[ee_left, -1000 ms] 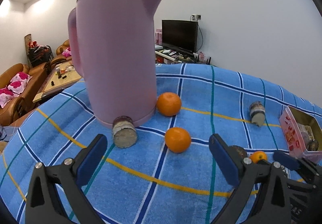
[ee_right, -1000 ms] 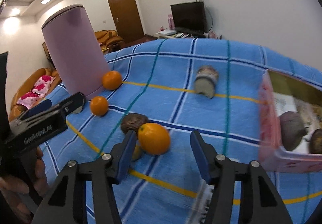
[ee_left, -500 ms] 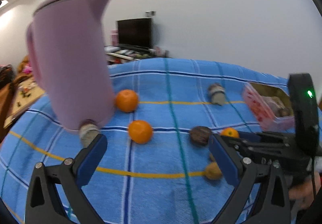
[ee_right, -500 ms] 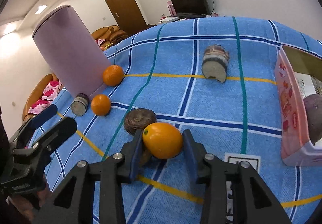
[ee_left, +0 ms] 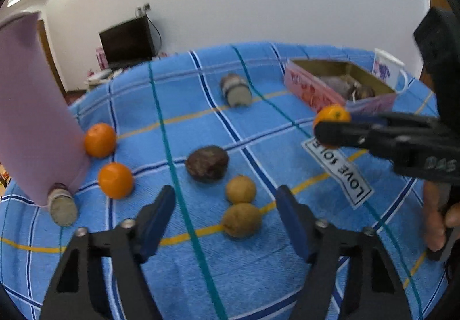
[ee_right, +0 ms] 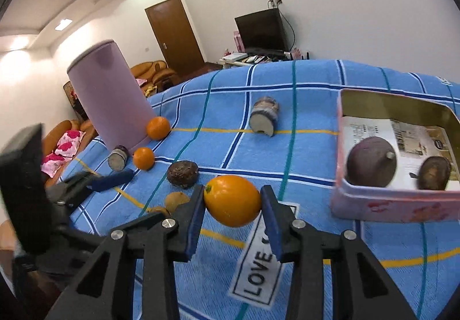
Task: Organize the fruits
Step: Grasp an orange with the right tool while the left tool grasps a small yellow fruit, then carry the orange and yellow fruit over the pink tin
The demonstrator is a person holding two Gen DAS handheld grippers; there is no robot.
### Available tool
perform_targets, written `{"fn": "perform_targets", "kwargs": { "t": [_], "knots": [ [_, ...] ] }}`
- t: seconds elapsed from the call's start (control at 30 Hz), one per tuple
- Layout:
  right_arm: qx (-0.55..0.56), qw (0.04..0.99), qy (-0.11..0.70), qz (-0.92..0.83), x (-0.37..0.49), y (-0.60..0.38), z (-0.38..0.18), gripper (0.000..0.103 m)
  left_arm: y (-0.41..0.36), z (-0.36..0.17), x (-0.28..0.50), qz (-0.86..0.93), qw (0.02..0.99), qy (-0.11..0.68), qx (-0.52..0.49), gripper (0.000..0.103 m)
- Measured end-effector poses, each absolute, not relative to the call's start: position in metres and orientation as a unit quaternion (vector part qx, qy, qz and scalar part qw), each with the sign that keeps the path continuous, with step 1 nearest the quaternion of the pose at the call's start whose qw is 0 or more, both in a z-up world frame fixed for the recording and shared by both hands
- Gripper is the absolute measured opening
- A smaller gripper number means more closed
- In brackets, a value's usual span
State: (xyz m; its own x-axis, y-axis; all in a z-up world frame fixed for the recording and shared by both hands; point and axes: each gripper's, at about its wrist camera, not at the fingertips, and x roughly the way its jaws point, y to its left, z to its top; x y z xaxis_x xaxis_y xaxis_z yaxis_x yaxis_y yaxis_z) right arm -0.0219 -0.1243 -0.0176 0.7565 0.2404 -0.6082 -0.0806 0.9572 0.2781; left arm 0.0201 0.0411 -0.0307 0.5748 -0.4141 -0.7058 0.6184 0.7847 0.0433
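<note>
I have the right gripper [ee_right: 233,205] clamped on an orange [ee_right: 232,201], lifted clear of the blue cloth [ee_right: 302,107] so it can travel to the pink tin [ee_right: 394,199] just ahead on the right. The orange's long axis runs across between the pads, stem end toward the left pad. My left gripper [ee_left: 227,216] hangs with jaws apart near two brown fruits [ee_left: 241,206].

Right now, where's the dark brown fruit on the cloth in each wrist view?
Left wrist: dark brown fruit sits at centre, just beyond the two tan fruits.
Right wrist: dark brown fruit is left of centre, beside the held orange.
Shared landmark: the pink kettle.
</note>
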Motion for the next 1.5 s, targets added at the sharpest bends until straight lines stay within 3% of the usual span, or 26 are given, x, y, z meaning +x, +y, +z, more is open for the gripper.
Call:
{"fn": "perform_targets", "kwargs": {
  "t": [0.1,0.27,0.3,0.33,0.83,1.17,1.5],
  "knots": [
    [0.125,0.929,0.336,0.089,-0.023,-0.126,-0.015,0.041,0.037,-0.037,0.028,-0.291,0.867,0.376,0.146,0.069],
    [0.122,0.927,0.343,0.088,-0.020,-0.123,-0.020,0.041,0.037,-0.046,0.037,-0.290,0.855,0.408,0.135,0.042],
    [0.122,0.927,0.343,0.087,-0.020,-0.123,-0.020,0.041,0.038,-0.046,0.037,-0.292,0.855,0.409,0.131,0.032],
    [0.121,0.928,0.342,0.086,-0.020,-0.123,-0.021,0.041,0.038,-0.046,0.036,-0.293,0.855,0.408,0.130,0.030],
    [0.106,0.948,0.295,0.060,-0.031,-0.133,-0.003,0.041,0.083,-0.012,0.024,-0.276,0.914,0.296,0.029,0.030],
    [0.082,0.964,0.255,0.005,-0.037,-0.167,0.013,0.041,0.109,-0.005,0.033,-0.206,0.938,0.274,-0.057,0.030],
    [0.079,0.967,0.234,-0.067,-0.054,-0.231,0.019,0.041,0.072,0.009,0.018,-0.211,0.941,0.260,-0.044,0.030]
  ]
}}
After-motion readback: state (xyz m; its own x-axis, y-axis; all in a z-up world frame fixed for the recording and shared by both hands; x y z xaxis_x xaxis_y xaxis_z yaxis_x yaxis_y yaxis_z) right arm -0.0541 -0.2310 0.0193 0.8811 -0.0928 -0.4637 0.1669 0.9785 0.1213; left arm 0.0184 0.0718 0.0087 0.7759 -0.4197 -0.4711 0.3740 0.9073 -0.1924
